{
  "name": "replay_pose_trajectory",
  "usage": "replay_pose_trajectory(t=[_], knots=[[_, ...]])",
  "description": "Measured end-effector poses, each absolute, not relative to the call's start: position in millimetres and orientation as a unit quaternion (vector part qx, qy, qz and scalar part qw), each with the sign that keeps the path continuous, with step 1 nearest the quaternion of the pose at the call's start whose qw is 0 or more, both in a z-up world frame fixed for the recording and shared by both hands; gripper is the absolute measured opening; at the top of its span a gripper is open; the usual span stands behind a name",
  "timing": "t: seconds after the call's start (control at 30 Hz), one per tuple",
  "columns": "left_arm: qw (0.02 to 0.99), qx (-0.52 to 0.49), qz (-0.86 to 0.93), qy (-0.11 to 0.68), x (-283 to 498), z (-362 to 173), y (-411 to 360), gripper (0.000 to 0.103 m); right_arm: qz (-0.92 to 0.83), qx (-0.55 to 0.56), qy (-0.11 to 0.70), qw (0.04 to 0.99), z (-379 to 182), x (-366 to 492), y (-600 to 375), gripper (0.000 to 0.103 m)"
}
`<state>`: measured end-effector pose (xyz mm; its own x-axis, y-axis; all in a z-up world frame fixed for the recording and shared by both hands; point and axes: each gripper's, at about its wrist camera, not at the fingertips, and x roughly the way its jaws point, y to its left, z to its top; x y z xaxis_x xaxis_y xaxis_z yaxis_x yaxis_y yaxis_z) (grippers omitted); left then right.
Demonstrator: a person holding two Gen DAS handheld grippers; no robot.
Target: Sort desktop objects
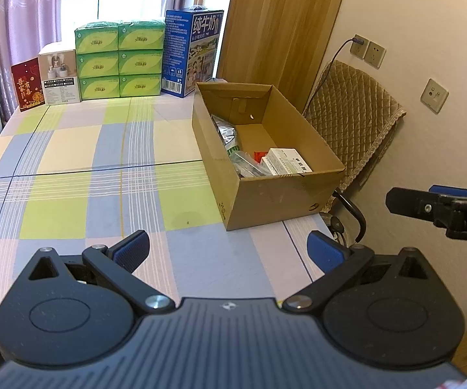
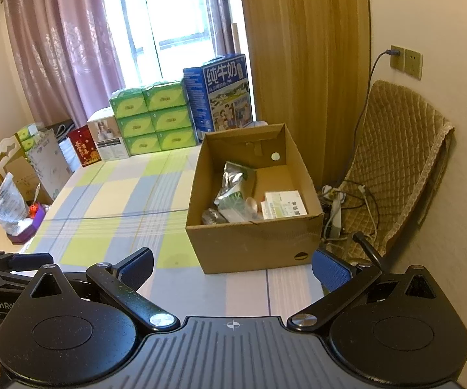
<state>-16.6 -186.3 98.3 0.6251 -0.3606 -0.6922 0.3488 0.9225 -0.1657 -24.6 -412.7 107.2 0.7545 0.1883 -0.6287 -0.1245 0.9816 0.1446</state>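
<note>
An open cardboard box (image 1: 285,197) (image 2: 253,243) stands on the checked tablecloth (image 1: 103,168) (image 2: 120,201) near its right edge. Inside lie a white medicine carton (image 1: 290,160) (image 2: 285,206), a silver foil pouch (image 1: 227,133) (image 2: 233,178) and clear plastic bags (image 1: 249,162). My left gripper (image 1: 228,251) is open and empty, held above the cloth in front of the box. My right gripper (image 2: 232,267) is open and empty too, just short of the box's front wall. The right gripper's body also shows at the right edge of the left wrist view.
Along the far side by the window stand stacked green tissue packs (image 1: 120,61) (image 2: 152,116), a blue milk carton box (image 1: 194,52) (image 2: 220,94), a white box (image 1: 60,77) and a red box (image 1: 27,84). A padded chair (image 1: 353,120) (image 2: 395,168) sits right of the table. Bags (image 2: 13,207) lie left.
</note>
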Motion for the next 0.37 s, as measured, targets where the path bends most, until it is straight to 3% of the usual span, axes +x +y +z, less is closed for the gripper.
replay_pose_trajectory(t=[0.37], knots=[[0.906, -0.003, -0.193, 0.378, -15.2, 96.7, -187.2, 0.102, 0.082, 0.047, 0.343, 0.935, 104.0, -23.2, -412.9, 0.101]])
